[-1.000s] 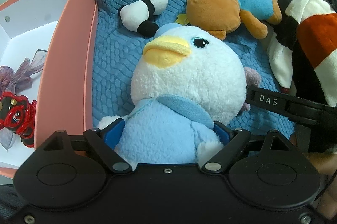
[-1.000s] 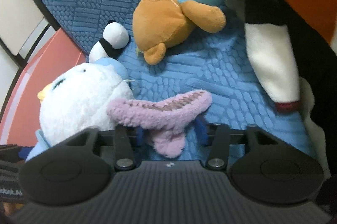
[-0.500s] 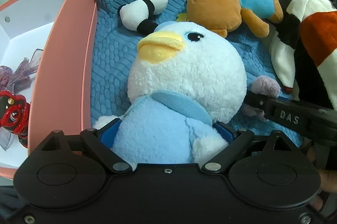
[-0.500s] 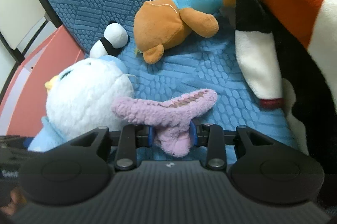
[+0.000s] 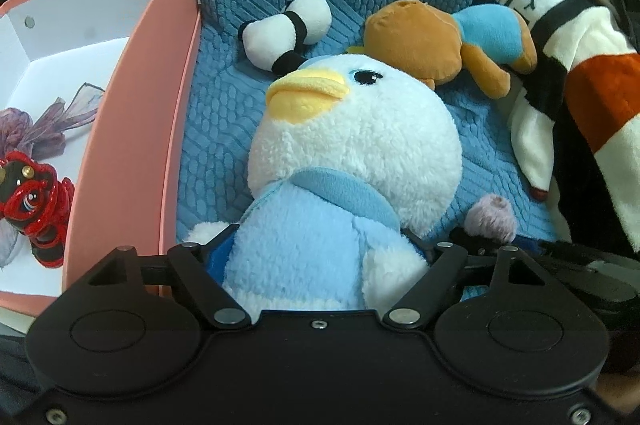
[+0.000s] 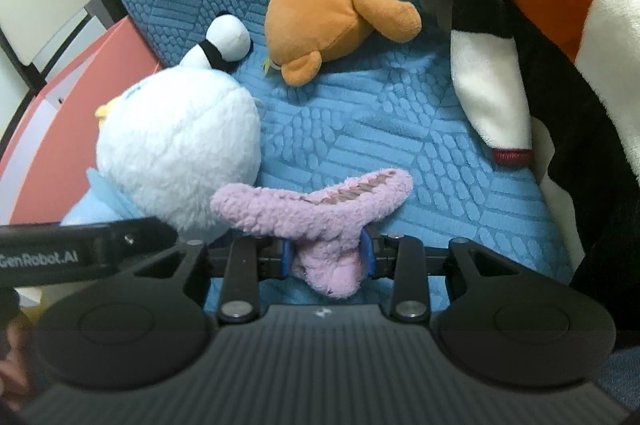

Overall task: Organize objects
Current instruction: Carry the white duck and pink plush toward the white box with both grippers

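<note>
plush toys: 5 | box [image 5: 132, 129]: 1 | L fingers [image 5: 218, 253] just narrowed, pinching duck plush [image 5: 344, 161] | R fingers [image 6: 366, 253] pinching purple plush [image 6: 320, 209]

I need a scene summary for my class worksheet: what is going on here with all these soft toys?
A person is sorting plush toys on a blue cushion. The left tool, its jaws just closing, grips the white and blue duck plush around its body. The right tool is clamped on a fuzzy purple hair claw. A panda and brown bear lie behind; a pink box sits alongside.
</note>
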Available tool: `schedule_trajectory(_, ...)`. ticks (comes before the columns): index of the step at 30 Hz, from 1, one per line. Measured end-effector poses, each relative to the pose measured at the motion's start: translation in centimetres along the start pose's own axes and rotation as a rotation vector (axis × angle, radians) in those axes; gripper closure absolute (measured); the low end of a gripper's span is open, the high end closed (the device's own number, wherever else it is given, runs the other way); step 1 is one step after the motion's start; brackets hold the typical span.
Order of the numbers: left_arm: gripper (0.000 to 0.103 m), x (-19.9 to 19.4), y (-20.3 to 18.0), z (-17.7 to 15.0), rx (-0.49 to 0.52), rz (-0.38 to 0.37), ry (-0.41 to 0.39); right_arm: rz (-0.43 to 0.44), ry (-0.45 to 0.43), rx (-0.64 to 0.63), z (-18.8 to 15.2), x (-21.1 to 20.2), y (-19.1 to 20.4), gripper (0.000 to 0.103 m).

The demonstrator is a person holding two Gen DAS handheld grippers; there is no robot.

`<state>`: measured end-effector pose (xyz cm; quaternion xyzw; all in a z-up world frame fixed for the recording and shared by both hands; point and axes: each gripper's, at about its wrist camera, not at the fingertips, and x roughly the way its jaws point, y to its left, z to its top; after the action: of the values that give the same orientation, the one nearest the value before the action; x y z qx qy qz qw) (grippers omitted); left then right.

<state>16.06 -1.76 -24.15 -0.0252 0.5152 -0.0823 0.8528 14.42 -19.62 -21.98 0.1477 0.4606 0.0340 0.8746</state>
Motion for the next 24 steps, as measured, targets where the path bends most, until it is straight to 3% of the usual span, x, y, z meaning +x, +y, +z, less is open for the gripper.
schedule_trajectory(14,0.028,-0.8,1.0,0.3,-0.046,-0.042,-0.022,-0.020,0.000,-0.022,0.1,0.2,0.3,0.067)
schedule_trajectory(24,0.029,-5.1,1.1,1.1,-0.061,-0.066,-0.057,-0.030,0.004,0.010,0.3,-2.9,0.7,0.067)
